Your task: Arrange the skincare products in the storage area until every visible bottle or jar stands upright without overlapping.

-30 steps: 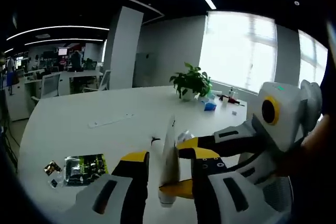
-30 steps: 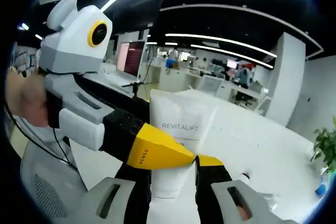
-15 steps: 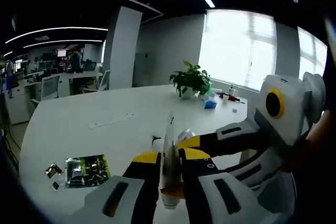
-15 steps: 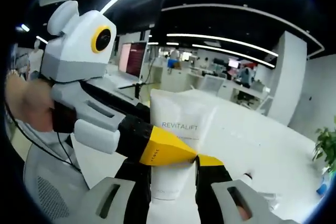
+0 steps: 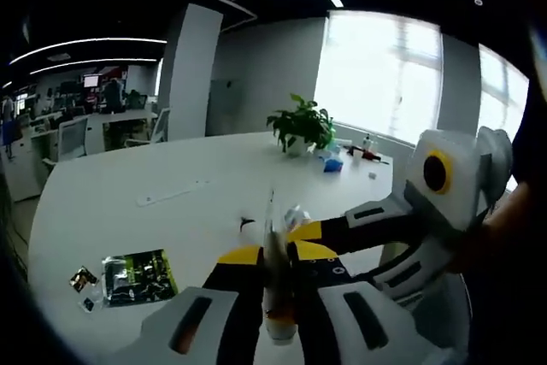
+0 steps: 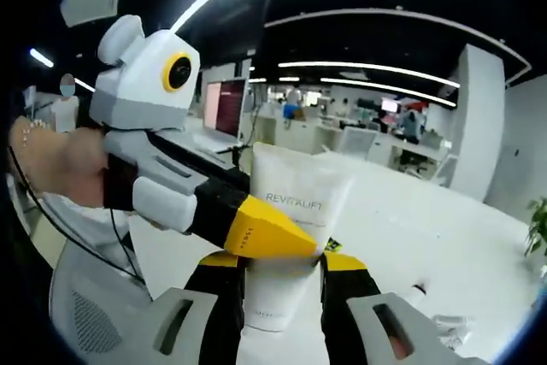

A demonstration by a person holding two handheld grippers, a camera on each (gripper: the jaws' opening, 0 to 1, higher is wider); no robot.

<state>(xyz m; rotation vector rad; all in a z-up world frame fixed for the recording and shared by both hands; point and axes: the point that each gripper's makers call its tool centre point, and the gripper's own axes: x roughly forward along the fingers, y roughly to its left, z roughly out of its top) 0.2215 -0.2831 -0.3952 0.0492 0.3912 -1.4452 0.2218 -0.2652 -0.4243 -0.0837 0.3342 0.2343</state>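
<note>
White worktop (image 5: 128,203), broad and rounded, taken as the landmark. Potted plant (image 5: 301,128) stands at its far edge, before the bright window (image 5: 376,79). Just beside the plant, small blue item (image 5: 332,165) and a few small bottles, too small to identify. Flat white strip (image 5: 171,193) lies mid-worktop. Dark green packet (image 5: 137,273) lies on the near part of the worktop, with smaller foil scraps (image 5: 84,278) just beside it. Beyond the worktop: white pillar (image 5: 184,74), office desks and chairs (image 5: 73,136). Ceiling light strips (image 6: 376,64) overhead; monitor with reddish screen (image 6: 224,107) off the worktop's far side.
</note>
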